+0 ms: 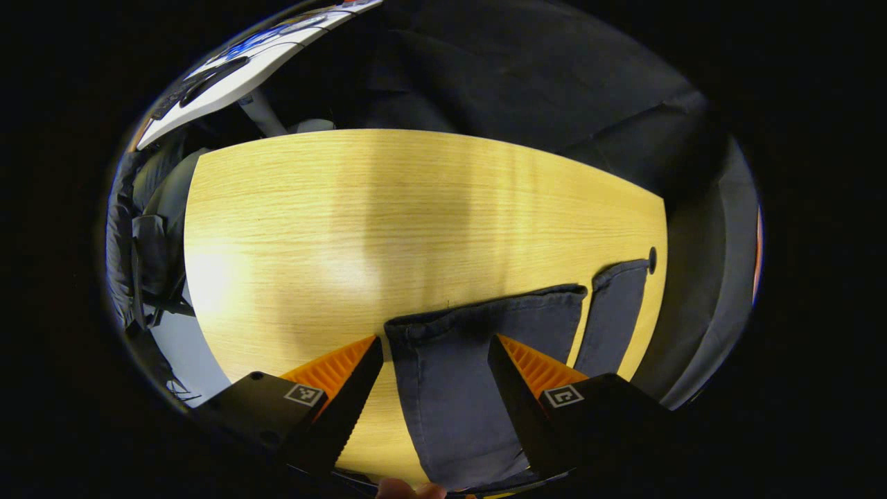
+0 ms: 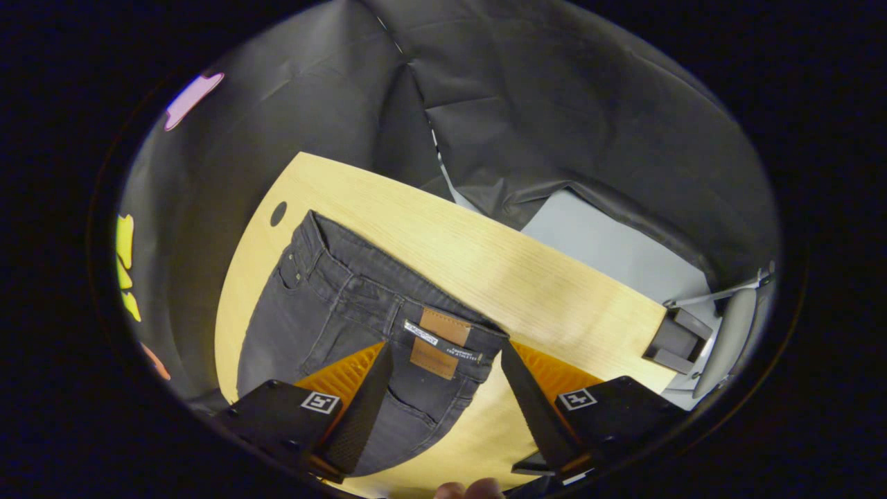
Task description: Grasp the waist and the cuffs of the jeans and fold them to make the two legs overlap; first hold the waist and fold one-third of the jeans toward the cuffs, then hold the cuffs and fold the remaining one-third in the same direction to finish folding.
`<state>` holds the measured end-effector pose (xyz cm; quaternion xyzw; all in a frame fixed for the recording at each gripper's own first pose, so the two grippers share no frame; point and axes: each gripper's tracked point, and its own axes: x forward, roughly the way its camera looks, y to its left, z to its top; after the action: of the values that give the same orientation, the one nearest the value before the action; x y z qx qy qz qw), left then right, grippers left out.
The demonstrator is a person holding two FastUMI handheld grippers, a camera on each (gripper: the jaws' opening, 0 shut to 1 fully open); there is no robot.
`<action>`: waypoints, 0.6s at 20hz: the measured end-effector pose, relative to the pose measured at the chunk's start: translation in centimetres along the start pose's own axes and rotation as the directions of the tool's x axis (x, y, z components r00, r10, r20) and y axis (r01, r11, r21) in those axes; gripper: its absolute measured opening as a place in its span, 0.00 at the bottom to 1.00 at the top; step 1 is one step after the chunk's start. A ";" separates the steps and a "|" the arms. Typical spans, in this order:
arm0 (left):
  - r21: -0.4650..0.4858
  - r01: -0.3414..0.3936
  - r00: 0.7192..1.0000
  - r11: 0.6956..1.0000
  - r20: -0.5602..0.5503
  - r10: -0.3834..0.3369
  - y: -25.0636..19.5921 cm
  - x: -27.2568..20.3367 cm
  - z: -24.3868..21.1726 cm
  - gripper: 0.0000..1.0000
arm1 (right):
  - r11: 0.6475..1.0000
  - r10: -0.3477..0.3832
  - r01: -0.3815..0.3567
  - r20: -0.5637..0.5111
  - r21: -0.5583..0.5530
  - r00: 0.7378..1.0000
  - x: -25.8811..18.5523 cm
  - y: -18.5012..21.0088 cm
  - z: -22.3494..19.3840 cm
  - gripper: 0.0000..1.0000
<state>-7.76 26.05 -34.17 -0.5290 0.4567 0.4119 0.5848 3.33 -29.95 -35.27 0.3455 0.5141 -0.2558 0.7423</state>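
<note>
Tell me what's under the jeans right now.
The jeans lie flat on the wooden table; bare tabletop shows all around them. Whatever sits directly beneath the denim is covered. Both tongs, left and right, hang open above.

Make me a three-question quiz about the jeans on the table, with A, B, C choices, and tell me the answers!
1. Where do the jeans lie?
A. on the wooden table
B. on a chair
C. on the floor

2. How many leg cuffs lie on the table in the left gripper view?
A. one
B. two
C. four

3. How are the left gripper and right gripper?
A. both open
B. both shut on the jeans
C. one shut

Answers: 1 A, denim lies flat on wood. 2 B, near cuff and far cuff. 3 A, fingers stand wide apart.
</note>
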 end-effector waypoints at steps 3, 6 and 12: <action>0.031 -0.026 0.999 0.999 -0.020 0.026 -0.9 0.3 -0.2 1.00 | 1.000 -0.010 0.010 -0.014 0.012 1.000 0.5 0.0 -0.2 0.98; 0.041 0.014 0.999 0.999 -0.044 -0.012 -4.0 0.7 -1.0 0.98 | 0.999 -0.015 0.016 -0.026 0.031 1.000 0.9 0.0 -0.2 0.98; 0.142 -0.113 0.991 0.983 -0.050 0.121 -3.0 1.3 -1.4 0.95 | 0.996 -0.026 0.030 -0.049 0.086 0.998 1.9 -0.4 -0.1 0.95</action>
<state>-4.66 24.35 -34.76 -0.4711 0.5312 0.3972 0.5815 3.60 -30.14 -37.20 0.3762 0.5247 -0.2800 0.7105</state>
